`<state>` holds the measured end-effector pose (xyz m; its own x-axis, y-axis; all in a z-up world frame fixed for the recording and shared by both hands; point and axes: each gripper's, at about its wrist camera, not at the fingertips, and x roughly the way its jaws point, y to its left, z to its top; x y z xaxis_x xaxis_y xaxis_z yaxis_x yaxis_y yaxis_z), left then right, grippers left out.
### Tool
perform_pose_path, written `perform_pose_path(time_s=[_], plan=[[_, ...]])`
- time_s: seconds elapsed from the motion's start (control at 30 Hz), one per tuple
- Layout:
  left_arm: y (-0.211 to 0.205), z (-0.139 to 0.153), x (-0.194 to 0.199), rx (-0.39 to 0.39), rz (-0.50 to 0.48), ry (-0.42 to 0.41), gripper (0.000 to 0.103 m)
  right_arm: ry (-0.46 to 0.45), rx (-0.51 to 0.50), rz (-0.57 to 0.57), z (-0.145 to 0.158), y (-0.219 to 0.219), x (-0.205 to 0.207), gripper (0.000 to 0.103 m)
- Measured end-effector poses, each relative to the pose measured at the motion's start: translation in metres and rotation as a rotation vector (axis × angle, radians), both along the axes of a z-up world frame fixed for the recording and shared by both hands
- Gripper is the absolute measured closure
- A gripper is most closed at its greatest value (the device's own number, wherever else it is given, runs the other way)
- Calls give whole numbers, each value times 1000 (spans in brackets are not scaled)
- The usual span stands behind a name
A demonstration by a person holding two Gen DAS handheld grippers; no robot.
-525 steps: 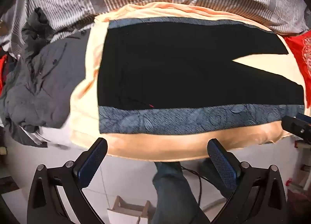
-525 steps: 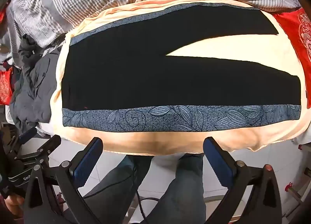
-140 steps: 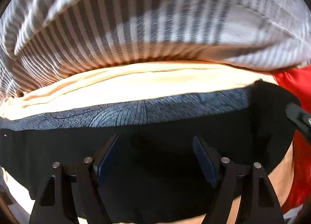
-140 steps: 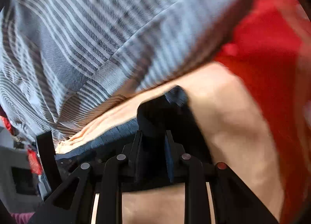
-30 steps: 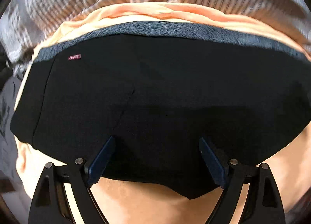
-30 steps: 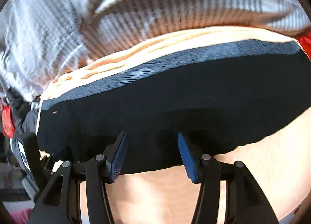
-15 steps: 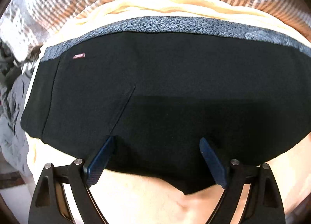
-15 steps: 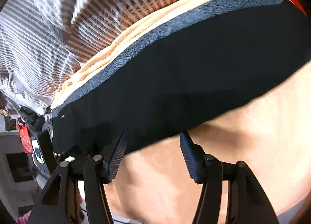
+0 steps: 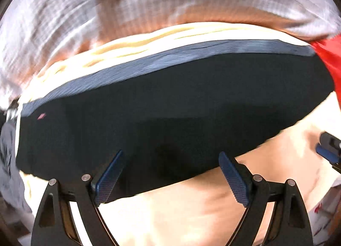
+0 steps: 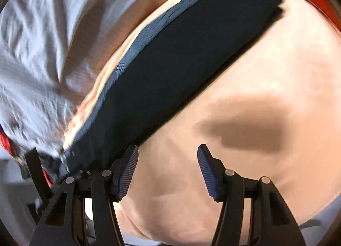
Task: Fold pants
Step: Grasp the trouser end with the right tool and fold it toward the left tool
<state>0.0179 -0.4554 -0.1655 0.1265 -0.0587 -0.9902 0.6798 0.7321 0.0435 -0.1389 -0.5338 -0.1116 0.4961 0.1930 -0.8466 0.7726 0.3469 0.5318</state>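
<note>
black fabric pants [image 9: 170,113], folded lengthwise into one long dark band, lie flat on the peach-coloured bed sheet [image 9: 191,207], far edge along the sheet's blue-grey patterned stripe [image 9: 170,58]. grey-white striped duvet [image 9: 85,11] bunched beyond; red cloth [image 9: 328,54] at right edge. left wrist view, blurred: left gripper [image 9: 170,177] above the near edge of the pants, jaws wide, nothing clamped. right gripper tip visible at far right, off the pants.

right wrist view, also blurred: pants [image 10: 181,71] run diagonally from lower left to upper right, with two stacked edges at the leg end. right gripper [image 10: 167,169] over bare sheet [image 10: 255,75] just beside the pants, jaws partly apart and lately widened, empty; its shadow falls on the sheet.

judgement: first fold done, both tools free, between steps. next move likely calls for pinching both stacked layers at the leg end, square, and carrying them toward the waist.
</note>
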Motion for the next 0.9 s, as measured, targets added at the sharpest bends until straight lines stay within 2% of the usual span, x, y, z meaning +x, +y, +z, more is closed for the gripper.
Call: perform_pose_path(time_s=[0.17, 0.33, 0.57, 0.73, 0.9], plan=[[-52, -3, -12, -34, -23, 26, 13, -95, -15, -175, -4, -47, -38, 41], [-87, -5, -13, -48, -10, 8, 13, -143, -47, -257, -13, -89, -56, 41], [-113, -22, -7, -31, 35, -18, 13, -214, 13, -303, -44, -124, -57, 41], [-142, -35, 5, -22, 58, -37, 13, -294, 31, -299, -51, -141, -51, 39], [-167, -34, 7, -30, 56, -56, 13, -383, 80, -321, -57, -153, -39, 39]])
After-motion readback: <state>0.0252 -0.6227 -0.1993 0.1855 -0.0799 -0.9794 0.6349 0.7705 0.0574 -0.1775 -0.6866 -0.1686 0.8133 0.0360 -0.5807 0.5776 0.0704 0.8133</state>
